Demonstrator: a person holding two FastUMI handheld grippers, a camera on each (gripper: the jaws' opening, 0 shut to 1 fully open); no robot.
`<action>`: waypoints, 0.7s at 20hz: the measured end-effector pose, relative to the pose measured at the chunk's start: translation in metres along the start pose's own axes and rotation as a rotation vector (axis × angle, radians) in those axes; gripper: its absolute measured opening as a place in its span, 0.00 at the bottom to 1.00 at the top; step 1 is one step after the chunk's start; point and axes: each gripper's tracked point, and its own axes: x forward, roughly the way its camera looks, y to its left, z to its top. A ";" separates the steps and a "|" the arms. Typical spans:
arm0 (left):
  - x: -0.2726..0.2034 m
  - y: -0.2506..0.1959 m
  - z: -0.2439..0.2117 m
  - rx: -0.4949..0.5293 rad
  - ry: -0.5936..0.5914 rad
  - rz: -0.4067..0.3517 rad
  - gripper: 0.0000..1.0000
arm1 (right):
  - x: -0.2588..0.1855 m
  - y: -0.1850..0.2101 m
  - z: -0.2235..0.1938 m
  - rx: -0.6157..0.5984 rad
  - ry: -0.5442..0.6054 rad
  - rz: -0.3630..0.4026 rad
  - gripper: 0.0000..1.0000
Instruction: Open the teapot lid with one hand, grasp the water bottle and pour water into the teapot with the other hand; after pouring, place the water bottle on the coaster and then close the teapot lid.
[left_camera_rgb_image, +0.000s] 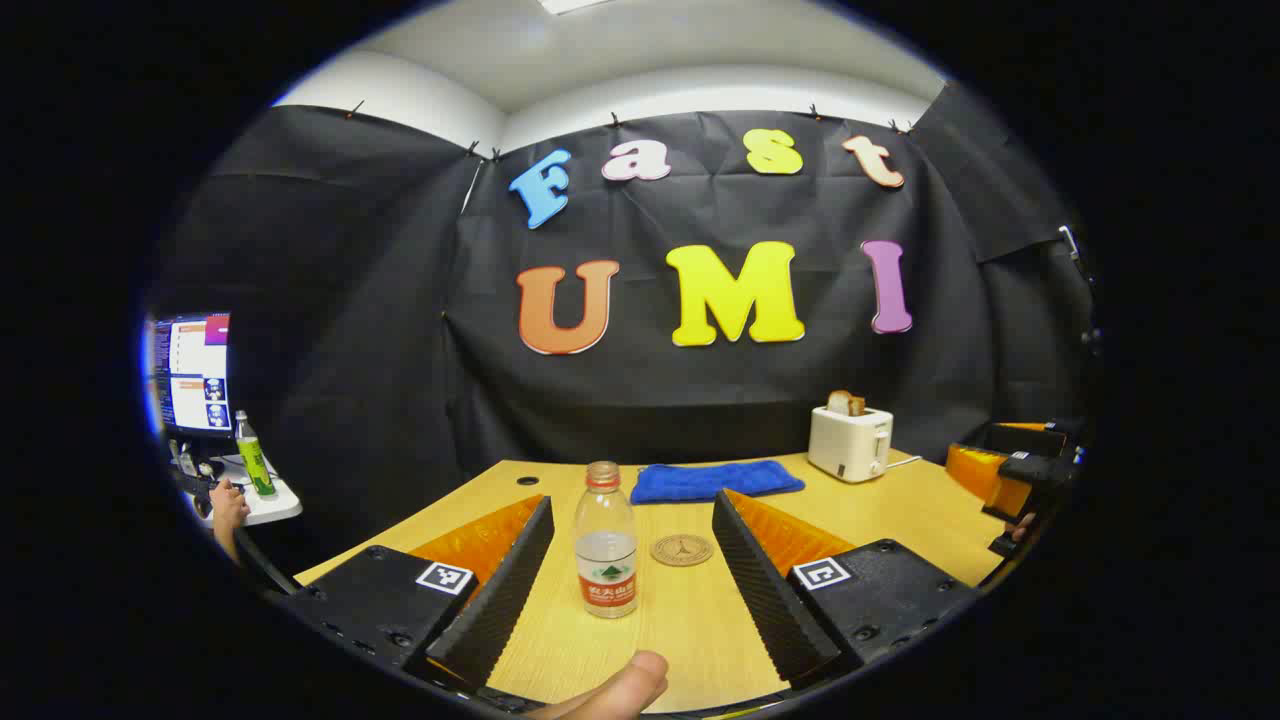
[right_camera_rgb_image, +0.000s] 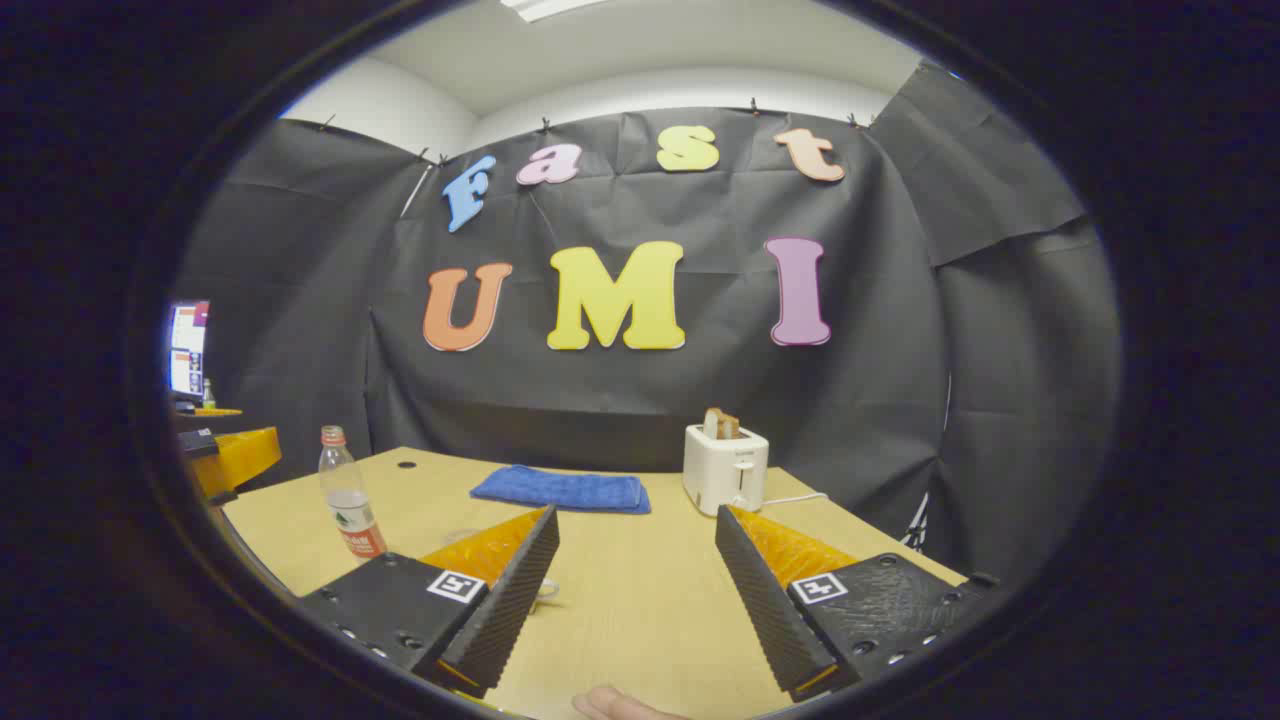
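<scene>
A clear water bottle (left_camera_rgb_image: 605, 555) with a red cap and red label stands upright on the wooden table (left_camera_rgb_image: 690, 630), partly filled. My left gripper (left_camera_rgb_image: 633, 498) is open, and the bottle stands between its fingers near the left one, apart from both. A round brown coaster (left_camera_rgb_image: 681, 549) lies just right of the bottle. In the right gripper view the bottle (right_camera_rgb_image: 345, 495) stands at the far left. My right gripper (right_camera_rgb_image: 637, 512) is open over bare table (right_camera_rgb_image: 640, 600). A small clear glassy bit (right_camera_rgb_image: 545, 590) peeks out beside its left finger; I cannot tell what it is.
A folded blue towel (left_camera_rgb_image: 715, 480) lies at the back of the table, with a white toaster (left_camera_rgb_image: 850, 440) holding bread to its right. The other gripper (left_camera_rgb_image: 1010, 470) shows at the right edge. A monitor (left_camera_rgb_image: 190, 375) and a green bottle (left_camera_rgb_image: 253, 455) sit off to the left.
</scene>
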 end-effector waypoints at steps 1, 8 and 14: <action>0.003 0.008 -0.010 0.002 0.035 0.011 1.00 | 0.003 -0.002 -0.001 0.010 0.006 0.003 0.97; 0.012 0.017 -0.016 -0.001 0.041 0.011 1.00 | 0.012 -0.005 -0.006 -0.013 0.001 -0.012 0.95; 0.013 0.019 -0.016 -0.012 0.027 0.008 1.00 | 0.019 0.007 -0.014 0.010 0.004 0.008 0.95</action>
